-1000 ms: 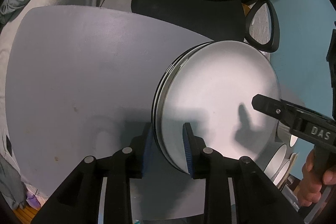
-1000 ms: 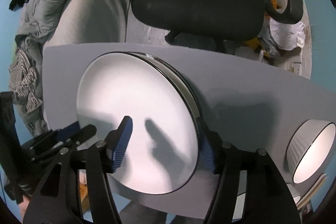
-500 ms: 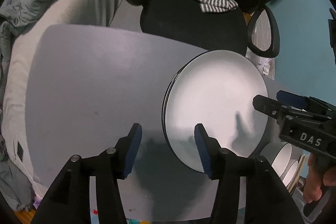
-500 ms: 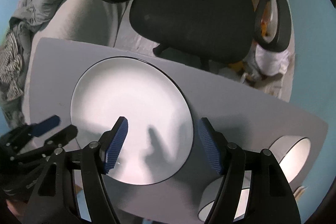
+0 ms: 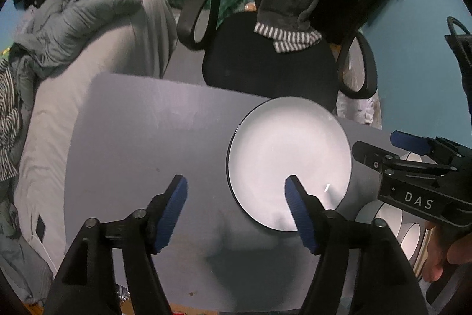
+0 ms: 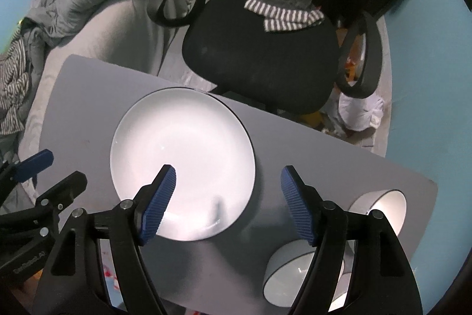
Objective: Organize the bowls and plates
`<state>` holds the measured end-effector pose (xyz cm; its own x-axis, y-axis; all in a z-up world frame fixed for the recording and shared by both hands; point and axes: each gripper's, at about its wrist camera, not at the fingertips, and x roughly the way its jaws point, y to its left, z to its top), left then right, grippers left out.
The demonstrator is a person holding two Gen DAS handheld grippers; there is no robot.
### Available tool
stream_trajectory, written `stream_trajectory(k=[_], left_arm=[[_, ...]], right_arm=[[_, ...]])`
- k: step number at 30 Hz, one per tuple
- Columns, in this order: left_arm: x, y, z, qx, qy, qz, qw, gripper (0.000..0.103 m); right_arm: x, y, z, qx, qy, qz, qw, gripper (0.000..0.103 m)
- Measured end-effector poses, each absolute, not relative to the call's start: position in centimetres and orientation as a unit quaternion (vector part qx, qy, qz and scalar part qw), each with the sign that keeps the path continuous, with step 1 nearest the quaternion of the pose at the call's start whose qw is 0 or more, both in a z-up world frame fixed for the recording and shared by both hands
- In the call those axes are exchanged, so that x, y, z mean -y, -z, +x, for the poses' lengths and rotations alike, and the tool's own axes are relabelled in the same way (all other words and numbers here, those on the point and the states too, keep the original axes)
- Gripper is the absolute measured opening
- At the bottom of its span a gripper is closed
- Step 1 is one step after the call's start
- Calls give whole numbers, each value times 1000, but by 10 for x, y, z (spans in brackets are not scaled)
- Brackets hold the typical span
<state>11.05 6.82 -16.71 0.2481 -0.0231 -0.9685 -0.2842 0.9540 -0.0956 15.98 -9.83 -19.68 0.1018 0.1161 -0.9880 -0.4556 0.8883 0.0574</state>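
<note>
A stack of white plates (image 5: 289, 161) with dark rims lies flat on the grey table (image 5: 132, 138). My left gripper (image 5: 236, 191) hangs above the stack's left edge; its jaws are opening, nothing between the pads. In the right wrist view the plates (image 6: 183, 155) lie below my right gripper (image 6: 227, 176), whose jaws are opening too and hold nothing. Two white ribbed bowls (image 6: 380, 208) (image 6: 298, 270) stand on the table (image 6: 324, 152) to the right. Each gripper shows in the other's view: right gripper (image 5: 380, 143), left gripper (image 6: 53, 171).
A black office chair (image 5: 265, 64) with clothes draped over its back stands just beyond the table's far edge. A grey-covered bed (image 5: 103, 49) with a heap of clothing lies to the left. A person's hand (image 5: 436, 256) holds the right gripper's handle.
The left gripper let go of the plate stack's rim and opened wide. Both grippers rose away from the plates, which look smaller now. The bowls came fully into the right view.
</note>
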Motion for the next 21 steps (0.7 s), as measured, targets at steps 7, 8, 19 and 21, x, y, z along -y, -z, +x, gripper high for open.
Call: stream_trajectory(k=[7,8,19,21], left_arm=[[-57,142,102,-582,-86,-114,801,74],[-57,140,100,-579,-87,-115,802,74],[-42,101,85,-540,-89,-96,832,75],[-38,95,83,-533,-85,-90,837,75]], right_arm=[[105,171,146,-615,-200,-131,752,73],[105,168,145,-612,-200,-130,754,73],[117,125,127,-573,-206,-115,785,73],[119,117,123,-563,-203,-118,792,73]])
